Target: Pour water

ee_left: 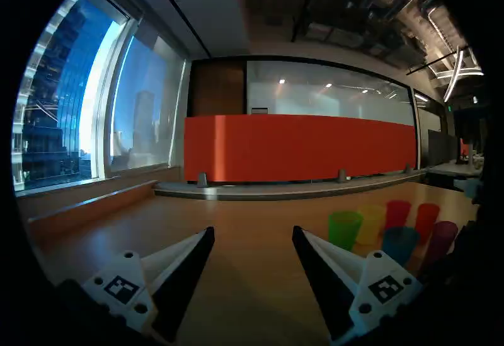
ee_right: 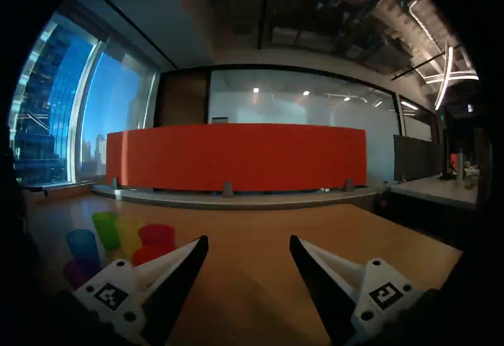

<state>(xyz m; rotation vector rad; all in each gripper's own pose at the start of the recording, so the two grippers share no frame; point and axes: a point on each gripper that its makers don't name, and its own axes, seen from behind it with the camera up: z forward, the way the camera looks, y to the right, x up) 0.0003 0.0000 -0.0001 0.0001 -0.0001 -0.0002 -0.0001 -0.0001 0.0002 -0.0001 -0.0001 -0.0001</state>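
We log both tongs wide open, gripping nothing: left gripper [ee_left: 252, 230], right gripper [ee_right: 248, 239]. Coloured cups [ee_left: 399, 240] cluster between them on the table [ee_right: 378, 226], with bare wood ahead to its far edge.

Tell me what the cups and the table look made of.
Cups: likely plastic, with translucent coloured walls that let light through. Table: wood or wood-look laminate, warm brown with a smooth, faint sheen; which of the two is unclear.

Left claw [ee_left: 252, 228], right claw [ee_right: 248, 237]: white, black-faced, marker-tagged
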